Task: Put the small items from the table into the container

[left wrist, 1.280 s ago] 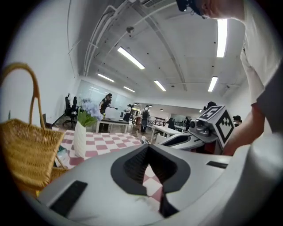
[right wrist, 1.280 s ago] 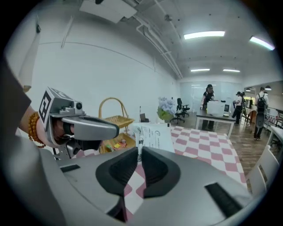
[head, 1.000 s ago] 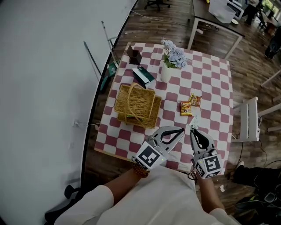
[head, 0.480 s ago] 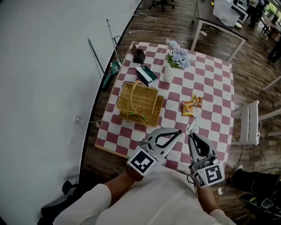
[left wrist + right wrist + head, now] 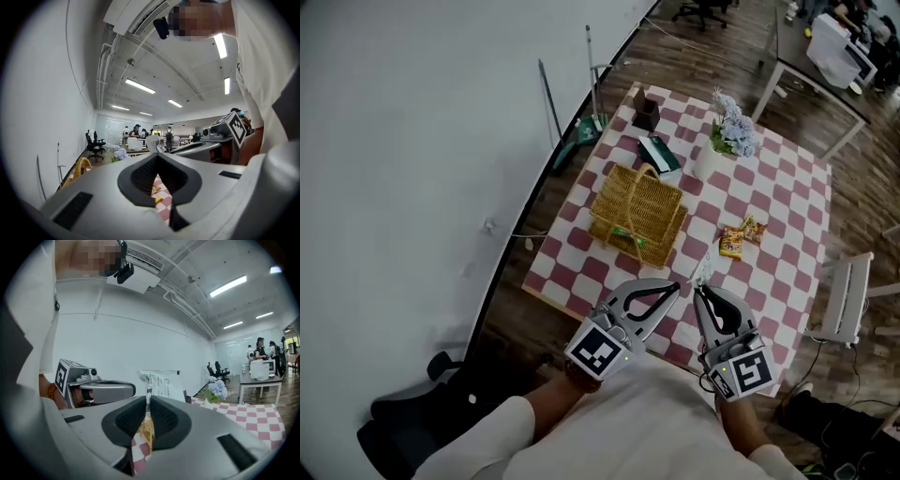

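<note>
The basket sat left of centre on the checked table, probably as your drop spot. Your left gripper was closed on nothing, held idle beside the other. Your right gripper was nearly closed, pinching a thin white packet upright, likely bound for the basket. Two snack packs lay further right on the table

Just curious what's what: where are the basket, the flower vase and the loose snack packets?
basket (image 5: 639, 216): head view, middle of its weave.
flower vase (image 5: 708, 163): head view, white body.
snack packets (image 5: 732, 243): head view, the nearer yellow packet.
</note>
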Tool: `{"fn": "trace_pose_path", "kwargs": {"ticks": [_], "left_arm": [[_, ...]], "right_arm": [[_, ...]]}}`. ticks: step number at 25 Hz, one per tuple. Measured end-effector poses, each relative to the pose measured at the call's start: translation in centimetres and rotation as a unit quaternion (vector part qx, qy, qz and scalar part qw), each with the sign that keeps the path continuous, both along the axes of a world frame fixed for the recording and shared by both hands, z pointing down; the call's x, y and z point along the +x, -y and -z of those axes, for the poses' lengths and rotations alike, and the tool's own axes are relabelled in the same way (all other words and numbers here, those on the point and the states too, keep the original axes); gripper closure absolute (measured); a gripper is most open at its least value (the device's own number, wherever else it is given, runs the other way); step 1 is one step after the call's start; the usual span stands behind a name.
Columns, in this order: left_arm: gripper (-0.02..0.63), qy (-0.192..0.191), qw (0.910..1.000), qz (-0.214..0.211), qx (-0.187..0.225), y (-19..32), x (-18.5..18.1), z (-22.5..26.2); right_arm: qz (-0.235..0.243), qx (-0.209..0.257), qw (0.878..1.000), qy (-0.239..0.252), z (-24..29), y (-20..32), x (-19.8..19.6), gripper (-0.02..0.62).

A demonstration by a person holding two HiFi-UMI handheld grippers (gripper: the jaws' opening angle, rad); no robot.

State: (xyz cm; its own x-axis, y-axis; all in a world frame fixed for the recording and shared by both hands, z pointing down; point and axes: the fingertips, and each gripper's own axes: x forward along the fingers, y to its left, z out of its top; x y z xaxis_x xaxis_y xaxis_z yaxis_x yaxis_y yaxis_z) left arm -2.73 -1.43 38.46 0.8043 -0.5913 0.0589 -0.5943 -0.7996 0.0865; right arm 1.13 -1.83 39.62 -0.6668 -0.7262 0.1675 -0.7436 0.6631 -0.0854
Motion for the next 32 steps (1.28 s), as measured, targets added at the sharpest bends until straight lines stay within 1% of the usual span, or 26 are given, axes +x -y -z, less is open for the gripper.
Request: {"fn": "trace_pose_path", "kwargs": {"ticks": [3, 8, 12, 16, 20, 22, 26, 32], "left_arm": [[0.578, -0.003, 0.9999, 0.014, -0.004, -0.1, -1.0, 0.0], [0.578, -0.003, 0.9997, 0.022, -0.006, 0.6, -2.2, 0.2], [0.578, 0.008, 0.9995, 0.029, -0.012, 2.2, -3.3, -0.8], [0.578, 0.017, 0.9989, 0.038, -0.021, 4.5, -4.9, -2.6], [0.578, 0.04, 0.9985, 0.036, -0.007, 6.8, -6.4, -4.2], [0.578, 0.044, 0.998, 0.042, -0.015, 7.9, -7.0, -5.3], [0.578, 0.056, 0.9965, 0.054, -0.032, 9.6, -7.9, -7.9], [0.578, 0.071, 0.9933, 0.069, -0.06, 11.2, -8.7, -11.7]], "right_arm": [[0.012, -0.001, 1.0, -0.002, -0.1, 0.1, -1.1, 0.545], [0.028, -0.001, 0.999, -0.019, -0.2, 1.6, -2.2, 0.545], [0.049, -0.005, 0.997, -0.056, -1.6, 4.4, -3.9, 0.545], [0.076, -0.013, 0.992, -0.1, -4.5, 7.7, -6.2, 0.545], [0.093, -0.039, 0.985, -0.14, -7.2, 10.7, -8.6, 0.545], [0.101, -0.059, 0.98, -0.162, -9.0, 12.0, -9.7, 0.545], [0.12, -0.101, 0.965, -0.209, -12.9, 13.6, -11.3, 0.545], [0.132, -0.138, 0.948, -0.255, -16.6, 15.2, -11.7, 0.548]]}}
